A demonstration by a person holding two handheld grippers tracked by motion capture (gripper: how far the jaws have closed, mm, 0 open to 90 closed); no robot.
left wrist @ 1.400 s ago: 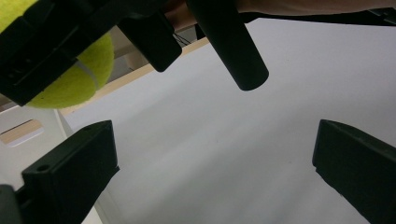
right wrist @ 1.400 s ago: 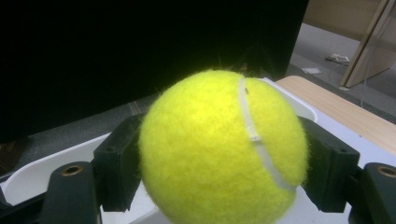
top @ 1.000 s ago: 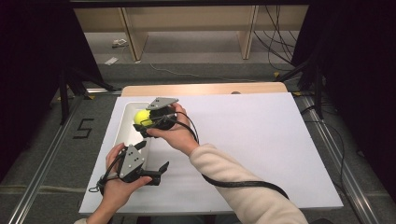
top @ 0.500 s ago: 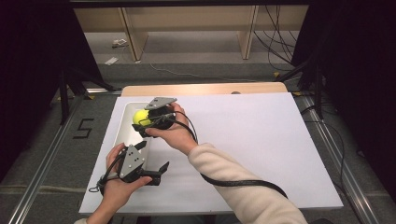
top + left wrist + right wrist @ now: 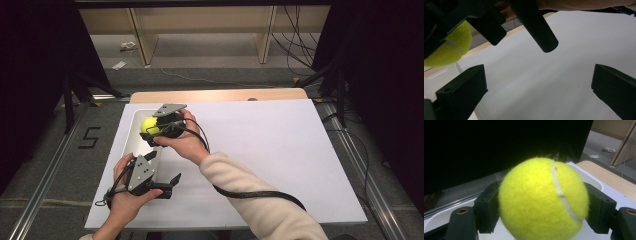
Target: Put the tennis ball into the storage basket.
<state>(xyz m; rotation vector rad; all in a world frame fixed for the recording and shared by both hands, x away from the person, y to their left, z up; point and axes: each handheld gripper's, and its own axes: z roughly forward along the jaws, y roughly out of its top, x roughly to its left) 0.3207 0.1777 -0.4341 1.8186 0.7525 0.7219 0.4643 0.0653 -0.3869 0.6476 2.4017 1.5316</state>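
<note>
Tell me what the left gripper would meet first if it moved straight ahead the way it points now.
Probably the white table sheet: the left gripper, jaws open and empty, looks along bare sheet. The right gripper with the tennis ball sits up and to the side, likely off the line.

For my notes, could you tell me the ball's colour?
Bright yellow-green ball with a white seam, clearest in the right gripper view.

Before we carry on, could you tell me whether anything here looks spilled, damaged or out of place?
Nothing stands out. The right tongs grip an intact tennis ball squarely above the white tray, the left tongs wait open and empty, and the white board is clean.
</note>
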